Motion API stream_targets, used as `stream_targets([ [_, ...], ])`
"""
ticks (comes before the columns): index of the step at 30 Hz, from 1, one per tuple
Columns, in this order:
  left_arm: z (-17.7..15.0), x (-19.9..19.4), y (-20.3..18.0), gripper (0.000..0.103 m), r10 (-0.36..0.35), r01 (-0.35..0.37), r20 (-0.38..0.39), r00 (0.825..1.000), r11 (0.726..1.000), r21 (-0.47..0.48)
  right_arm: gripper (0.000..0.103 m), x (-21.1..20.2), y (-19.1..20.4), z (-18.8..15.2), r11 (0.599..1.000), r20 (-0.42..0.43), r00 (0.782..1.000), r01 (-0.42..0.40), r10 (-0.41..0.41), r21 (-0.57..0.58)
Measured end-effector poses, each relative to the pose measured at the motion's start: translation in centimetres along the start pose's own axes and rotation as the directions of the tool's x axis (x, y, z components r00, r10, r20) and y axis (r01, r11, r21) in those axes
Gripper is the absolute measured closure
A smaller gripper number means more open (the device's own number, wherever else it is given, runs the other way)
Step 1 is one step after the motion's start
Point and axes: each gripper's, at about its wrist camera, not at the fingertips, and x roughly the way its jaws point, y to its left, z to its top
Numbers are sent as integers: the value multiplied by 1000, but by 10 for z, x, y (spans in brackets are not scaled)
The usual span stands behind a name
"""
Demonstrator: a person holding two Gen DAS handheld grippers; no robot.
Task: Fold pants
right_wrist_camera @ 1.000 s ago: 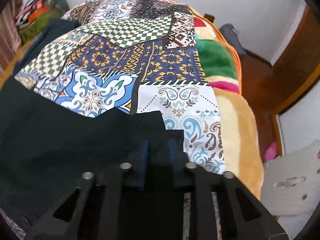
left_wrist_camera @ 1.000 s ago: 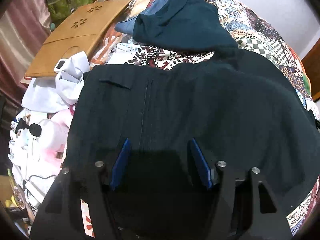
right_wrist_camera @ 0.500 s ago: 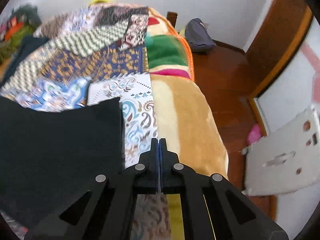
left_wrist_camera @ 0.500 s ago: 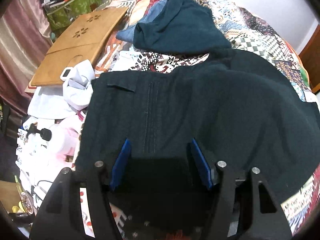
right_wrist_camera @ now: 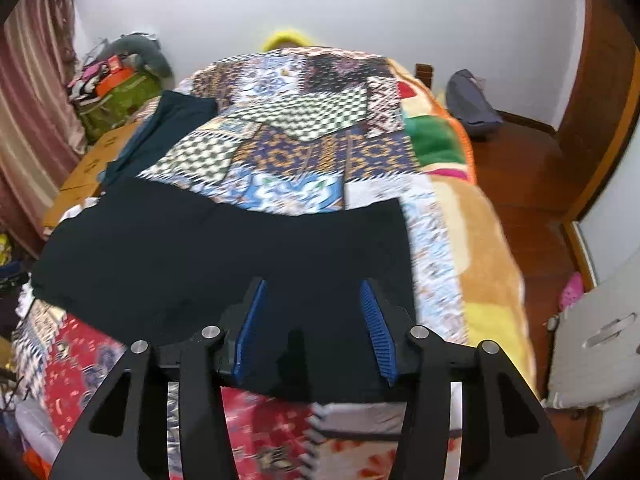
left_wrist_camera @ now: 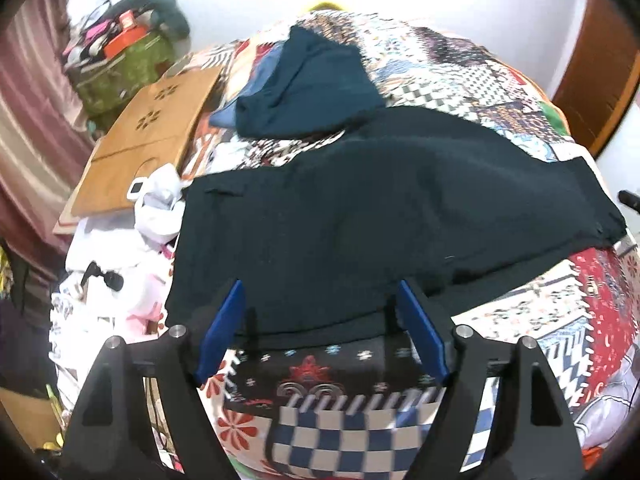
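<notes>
On a bed under a patchwork quilt (right_wrist_camera: 304, 168), black pants (left_wrist_camera: 360, 216) lie spread flat across the width of the mattress, seen from two hand-held grippers raised above the near edge. At far left in the left wrist view, a striped curtain (left_wrist_camera: 28, 120) hangs beside a green bag (left_wrist_camera: 120, 68) piled with clutter, and a wooden lap tray (left_wrist_camera: 148, 136) rests against the bed's side. White cloth (left_wrist_camera: 160, 208) is bunched just beside the pants' left end. Beyond the pants, a dark teal garment (left_wrist_camera: 312, 88) lies on the quilt, with a strip of blue fabric (left_wrist_camera: 256, 84) showing at its left edge. The left gripper (left_wrist_camera: 320, 316) hovers over the pants' near hem, its blue-padded fingers (left_wrist_camera: 222, 328) wide apart and opening further; the hem shows between them, and no pad presses on it. The right gripper (right_wrist_camera: 312, 324) hangs above the pants' right half, its fingers (right_wrist_camera: 250, 328) likewise apart and opening, with black cloth lying below the gap and nothing gripped. To the right of the bed, a tan blanket (right_wrist_camera: 476, 256) drapes over the side, a grey bag (right_wrist_camera: 472, 100) sits on the wooden floor (right_wrist_camera: 520, 168) by the wall, and a pale plastic chair (right_wrist_camera: 596, 340) stands at the frame's edge.
</notes>
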Motion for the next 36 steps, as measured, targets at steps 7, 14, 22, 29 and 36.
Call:
stream_targets([
  [7,13,4,-45,18,-66,65,6,998,992,110,54,18,2,-34,995,-83,996,-35,44,97],
  [14,12,28,-66,17,-114,117,-39,993,988,104,53,6,-39,-60,948,-61,993,-78,102,307],
  [22,8,25,-64,16,-134,137,-36,990,987,79,54,12,-61,-51,887,24,991,-128,131,443],
  [29,25,-4,-45,17,-159,158,43,986,987,27,94,11,-58,-41,932,52,998,-38,20,360],
  [36,67,17,-29,17,-92,94,50,994,995,-23,96,-24,-69,-37,956,144,984,57,-102,289],
])
